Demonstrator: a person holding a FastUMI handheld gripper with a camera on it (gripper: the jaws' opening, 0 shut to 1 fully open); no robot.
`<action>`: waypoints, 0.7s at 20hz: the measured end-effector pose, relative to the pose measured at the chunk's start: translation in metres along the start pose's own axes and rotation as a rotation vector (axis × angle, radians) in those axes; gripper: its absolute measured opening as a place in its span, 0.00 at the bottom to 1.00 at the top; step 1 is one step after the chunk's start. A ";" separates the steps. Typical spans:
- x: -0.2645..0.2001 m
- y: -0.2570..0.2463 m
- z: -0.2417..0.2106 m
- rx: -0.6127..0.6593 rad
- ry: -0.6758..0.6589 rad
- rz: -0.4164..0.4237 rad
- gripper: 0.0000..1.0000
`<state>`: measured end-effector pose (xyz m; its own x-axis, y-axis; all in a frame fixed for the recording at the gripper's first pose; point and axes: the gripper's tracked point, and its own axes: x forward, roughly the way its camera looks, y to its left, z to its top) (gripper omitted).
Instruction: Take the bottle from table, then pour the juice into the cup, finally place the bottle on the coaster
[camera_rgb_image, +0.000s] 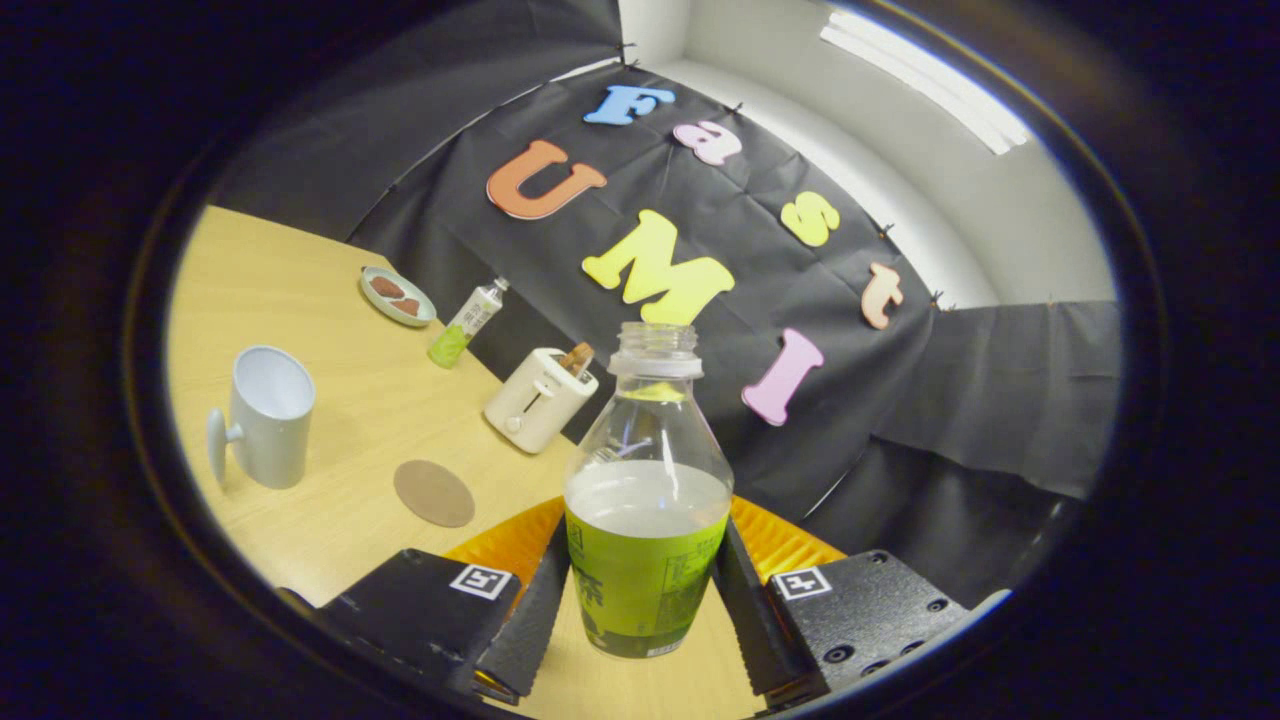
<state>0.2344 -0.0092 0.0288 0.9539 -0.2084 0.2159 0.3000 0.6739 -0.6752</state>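
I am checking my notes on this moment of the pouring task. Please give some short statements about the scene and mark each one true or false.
1. The gripper holds the bottle between both fingers. True.
2. The bottle has its cap on. False: its mouth is open.
3. The cup lies on its side. False: it stands upright on the table.
4. The coaster has nothing on it. True.
5. A toaster stands beyond the coaster. True.
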 end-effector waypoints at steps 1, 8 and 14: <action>-0.001 -0.001 0.003 -0.044 -0.005 -0.017 0.80; -0.014 0.022 0.025 -0.260 -0.055 -0.073 0.80; -0.022 0.047 0.045 -0.499 -0.076 -0.115 0.80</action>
<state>0.2270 0.0590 0.0243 0.9172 -0.1967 0.3466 0.3863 0.2253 -0.8944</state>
